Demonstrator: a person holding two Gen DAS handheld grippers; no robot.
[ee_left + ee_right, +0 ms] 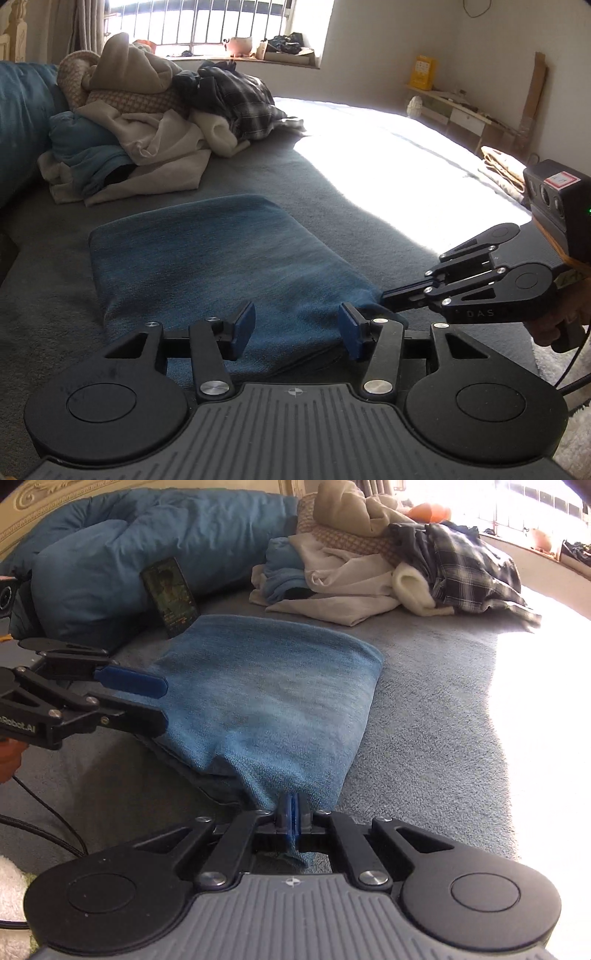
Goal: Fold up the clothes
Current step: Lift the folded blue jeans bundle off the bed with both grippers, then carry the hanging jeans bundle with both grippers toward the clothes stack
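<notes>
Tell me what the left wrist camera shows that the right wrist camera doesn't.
Only the left wrist view shows the yellow box on a low shelf by the far wall, and the left gripper open over the near edge of the blue towel.

Only the right wrist view shows a phone propped against the blue duvet, and the towel corner pinched in the shut right gripper.

Both show the folded towel on the grey bed cover, the pile of unfolded clothes and the barred window.
</notes>
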